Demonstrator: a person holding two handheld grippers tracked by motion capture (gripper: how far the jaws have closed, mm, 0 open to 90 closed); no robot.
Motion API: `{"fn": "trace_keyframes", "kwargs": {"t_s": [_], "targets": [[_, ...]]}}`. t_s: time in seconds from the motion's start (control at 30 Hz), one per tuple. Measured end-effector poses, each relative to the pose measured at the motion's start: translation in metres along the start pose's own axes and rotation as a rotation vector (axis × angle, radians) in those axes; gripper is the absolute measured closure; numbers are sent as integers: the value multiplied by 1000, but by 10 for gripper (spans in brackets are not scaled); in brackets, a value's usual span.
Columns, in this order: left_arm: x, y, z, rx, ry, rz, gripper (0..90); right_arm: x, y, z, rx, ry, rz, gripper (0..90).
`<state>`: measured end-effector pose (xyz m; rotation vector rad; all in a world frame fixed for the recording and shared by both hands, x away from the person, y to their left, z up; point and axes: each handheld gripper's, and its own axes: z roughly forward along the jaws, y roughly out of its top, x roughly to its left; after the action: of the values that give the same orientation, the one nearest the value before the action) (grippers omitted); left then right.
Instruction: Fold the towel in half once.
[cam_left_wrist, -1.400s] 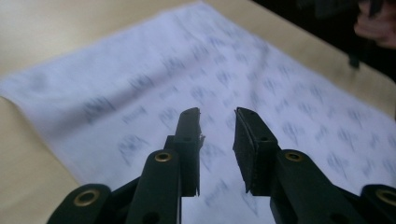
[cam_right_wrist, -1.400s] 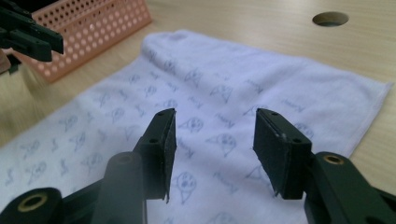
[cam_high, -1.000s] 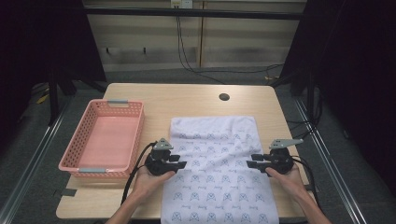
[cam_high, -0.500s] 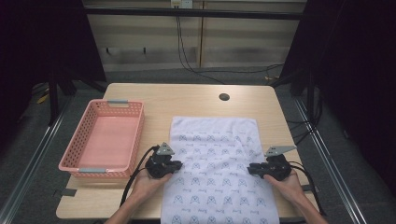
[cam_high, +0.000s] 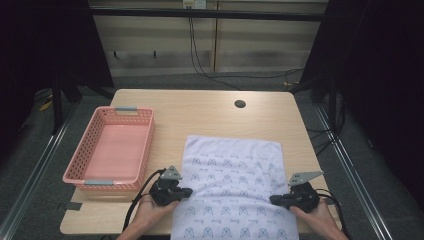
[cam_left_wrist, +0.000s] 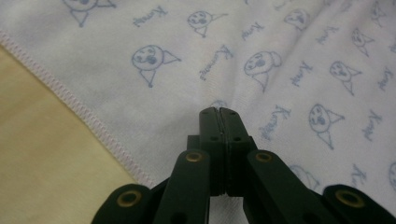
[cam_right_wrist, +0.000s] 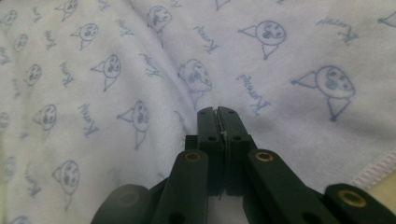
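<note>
A white towel (cam_high: 232, 170) printed with small blue cartoon faces lies flat on the wooden table (cam_high: 200, 107), and its near end hangs over the front edge. My left gripper (cam_high: 190, 191) is shut on a small pucker of the towel (cam_left_wrist: 177, 70) just inside the pink-stitched left hem. My right gripper (cam_high: 272, 199) is shut on the towel (cam_right_wrist: 116, 93) near its right hem. In the left gripper view the jaws (cam_left_wrist: 218, 111) meet with cloth creased at their tips. In the right gripper view the tips (cam_right_wrist: 216, 110) also pinch a fold.
A pink plastic basket (cam_high: 145, 150), empty, stands to the left of the towel, close to my left hand. A round hole (cam_high: 240, 104) is in the tabletop at the back. Bare wood (cam_left_wrist: 37, 140) shows left of the towel's hem.
Both grippers have moved toward the table's front edge, and the towel has slid that way with them. Its far edge now lies farther from the round hole.
</note>
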<state>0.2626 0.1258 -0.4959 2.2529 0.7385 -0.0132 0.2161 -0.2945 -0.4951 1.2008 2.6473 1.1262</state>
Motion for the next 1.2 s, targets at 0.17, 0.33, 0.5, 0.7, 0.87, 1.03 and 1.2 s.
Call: {"fn": "trace_keyframes", "kwargs": {"t_s": [0.17, 0.33, 0.5, 0.7, 0.87, 1.03, 1.2], "targets": [[-15, -12, -8, 15, -42, 2, 894, 11, -9, -5, 33, 57, -13, 884], [-16, -14, -10, 26, -63, -4, 889, 1, 1, -17, -99, 9, 11, 692], [-9, 0, -8, -25, -60, -23, 859, -45, 31, -17, -190, -96, 50, 675], [16, 23, -7, -106, -3, -75, 803, -95, 64, 3, -222, -217, 90, 628], [37, 35, 1, -136, 58, -109, 759, -116, 71, 18, -193, -280, 121, 561], [53, 45, 11, -132, 94, -155, 677, -120, 69, 30, -163, -322, 123, 497], [65, 55, 19, -163, 127, -186, 594, -111, 65, 31, -149, -310, 78, 654]]}}
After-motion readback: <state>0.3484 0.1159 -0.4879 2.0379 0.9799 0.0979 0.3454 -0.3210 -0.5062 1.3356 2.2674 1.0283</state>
